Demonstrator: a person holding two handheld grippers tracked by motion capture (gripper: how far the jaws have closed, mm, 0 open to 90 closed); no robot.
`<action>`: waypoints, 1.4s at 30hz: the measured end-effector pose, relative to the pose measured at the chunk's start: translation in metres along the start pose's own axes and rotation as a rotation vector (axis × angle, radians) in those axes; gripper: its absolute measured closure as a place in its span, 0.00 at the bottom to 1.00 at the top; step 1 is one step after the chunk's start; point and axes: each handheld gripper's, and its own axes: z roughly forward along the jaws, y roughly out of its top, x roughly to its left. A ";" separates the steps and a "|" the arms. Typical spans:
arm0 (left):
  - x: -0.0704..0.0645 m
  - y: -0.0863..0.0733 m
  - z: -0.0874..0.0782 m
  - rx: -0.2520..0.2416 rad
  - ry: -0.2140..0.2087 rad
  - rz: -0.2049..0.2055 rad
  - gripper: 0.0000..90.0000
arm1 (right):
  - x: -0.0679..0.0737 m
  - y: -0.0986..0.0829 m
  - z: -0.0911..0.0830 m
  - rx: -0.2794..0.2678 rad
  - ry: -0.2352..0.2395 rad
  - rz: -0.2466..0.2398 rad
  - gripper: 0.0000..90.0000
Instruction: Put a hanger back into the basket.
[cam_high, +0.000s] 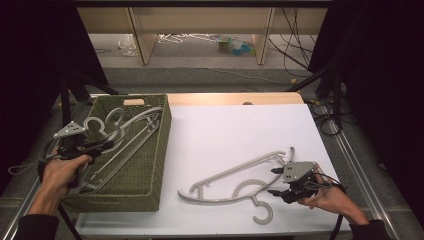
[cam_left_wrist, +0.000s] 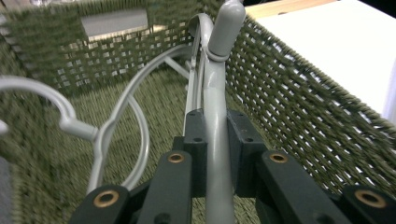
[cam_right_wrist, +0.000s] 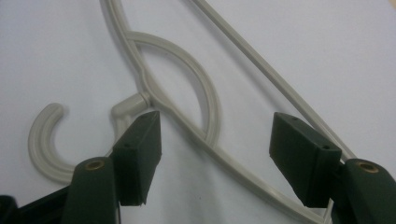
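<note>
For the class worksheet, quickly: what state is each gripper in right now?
Left gripper: closed on a grey hanger inside the green woven basket.
Right gripper: open, jaws spread over the hanger on the table, holding nothing.

No writing, label, brand, number or sign can be read anywhere; the green woven basket (cam_high: 150, 165) bears no tag or print on its walls; the grey hangers inside it show no moulded letters that can be made out; the hanger (cam_high: 235, 182) lying on the white bench (cam_high: 240, 130), to the right of the basket, is plain too; the black fingers (cam_right_wrist: 140, 154) in the gripper views carry only screws and brass bushings, no marks.
</note>
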 end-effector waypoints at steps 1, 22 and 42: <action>0.000 -0.001 0.002 0.006 -0.004 -0.004 0.88 | 0.000 0.000 0.000 0.001 0.002 0.001 0.39; 0.021 -0.014 0.012 0.149 0.153 -0.057 0.81 | 0.001 -0.001 0.002 0.024 -0.005 0.016 0.39; -0.036 0.002 -0.021 -0.171 0.175 -0.085 0.39 | -0.003 -0.003 0.002 0.007 -0.020 0.010 0.36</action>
